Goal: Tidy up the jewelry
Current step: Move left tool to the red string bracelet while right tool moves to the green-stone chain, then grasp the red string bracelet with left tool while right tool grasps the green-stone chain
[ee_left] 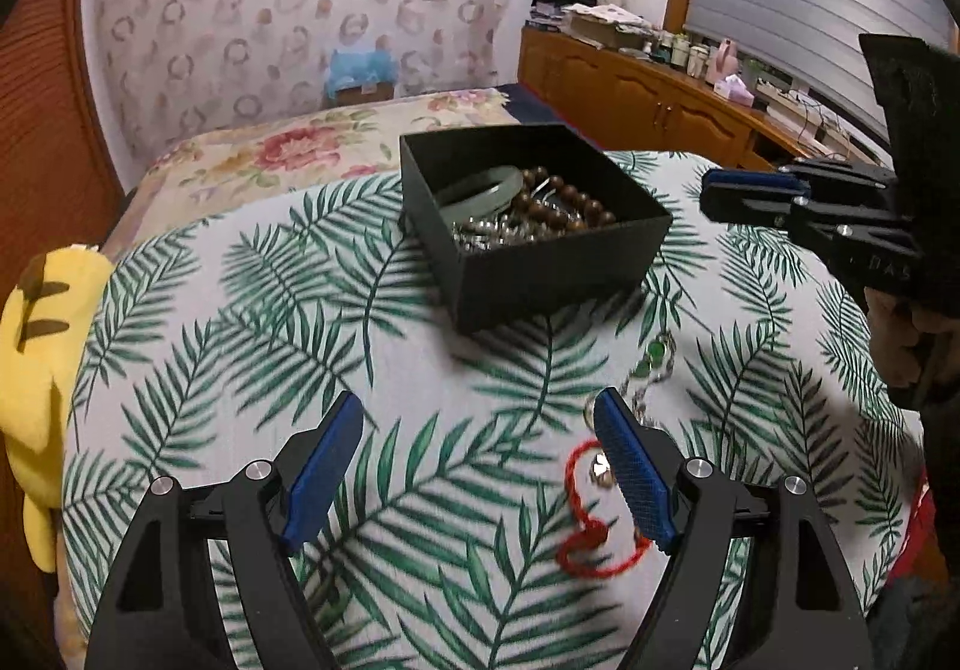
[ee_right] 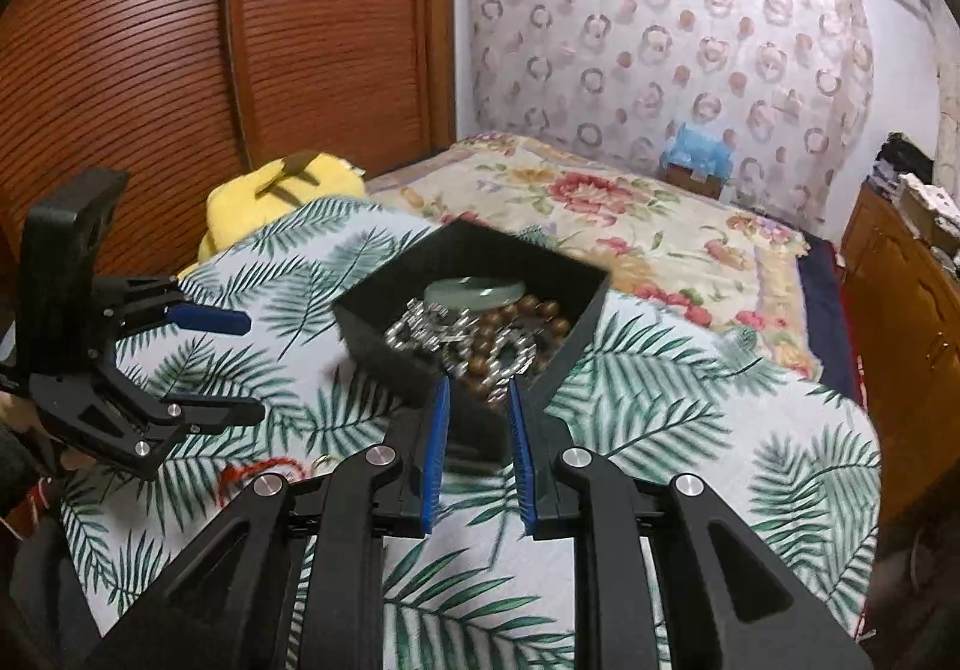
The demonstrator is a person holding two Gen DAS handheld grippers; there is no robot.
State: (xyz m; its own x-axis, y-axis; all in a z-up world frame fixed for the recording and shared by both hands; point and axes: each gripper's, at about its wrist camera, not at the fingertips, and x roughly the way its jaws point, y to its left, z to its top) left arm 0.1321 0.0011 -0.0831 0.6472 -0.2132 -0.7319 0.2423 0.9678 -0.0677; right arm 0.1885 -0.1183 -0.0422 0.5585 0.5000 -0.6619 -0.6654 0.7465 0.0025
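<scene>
Black box stands beyond red cord.

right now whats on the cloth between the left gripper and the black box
In the left wrist view, a silver chain with green stones lies between the left gripper and the black box.

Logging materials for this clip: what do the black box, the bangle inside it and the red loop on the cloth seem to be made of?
Black box: matte, sharp-edged thin walls, probably card.
Bangle: pale green, smooth and translucent-looking, jade or glass; cannot tell which.
Red loop: fuzzy, limp and curling, likely cord or yarn.
</scene>
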